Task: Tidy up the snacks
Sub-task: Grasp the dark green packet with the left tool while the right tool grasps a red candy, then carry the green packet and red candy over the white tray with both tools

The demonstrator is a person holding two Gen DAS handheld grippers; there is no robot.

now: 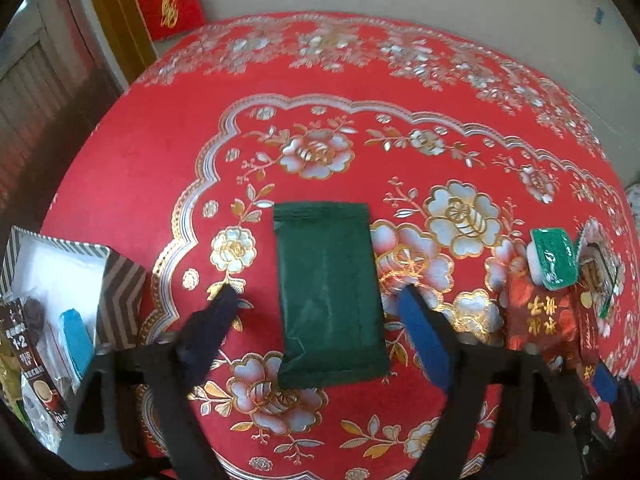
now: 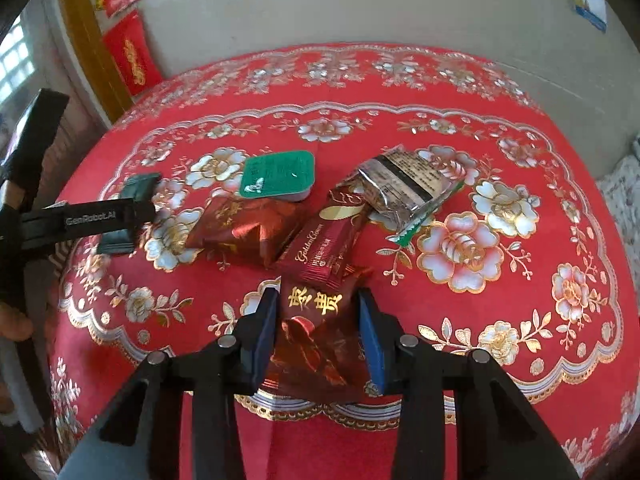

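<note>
1. The counter [image 1: 132,152] is round and covered in a red cloth printed with silver and gold flowers and a scalloped border.
2. Behind it stands a pale wall; a yellow door frame [image 2: 86,36] with red paper hangings [image 2: 134,58] sits past the far left edge.
3. At the counter's near left edge is an open box [image 1: 120,284] with a brown zigzag pattern, holding a blue piece and a coffee sachet [image 1: 30,354].
4. A dark green packet [image 1: 328,296] lies flat near the middle of the counter, plain, rectangular and crimped at both ends.
5. The left tool [image 1: 318,300] is spread wide, one finger on each side of the green packet, neither clearly touching it.
6. Toward the near right edge is a cluster of snacks: a small tub with a green foil lid [image 2: 278,176], a shiny red pillow packet [image 2: 240,232], a dark red bar wrapper [image 2: 324,248] with gold lettering, and a silver packet [image 2: 404,188] with a torn green strip.
7. The right tool [image 2: 318,308] has closed in on a red packet with gold characters [image 2: 316,336]; both blue pads press its sides, at the near edge of the cluster.
8. That packet is glossy, crinkled and puffed, and the bar wrapper's near end overlaps its far end.
</note>
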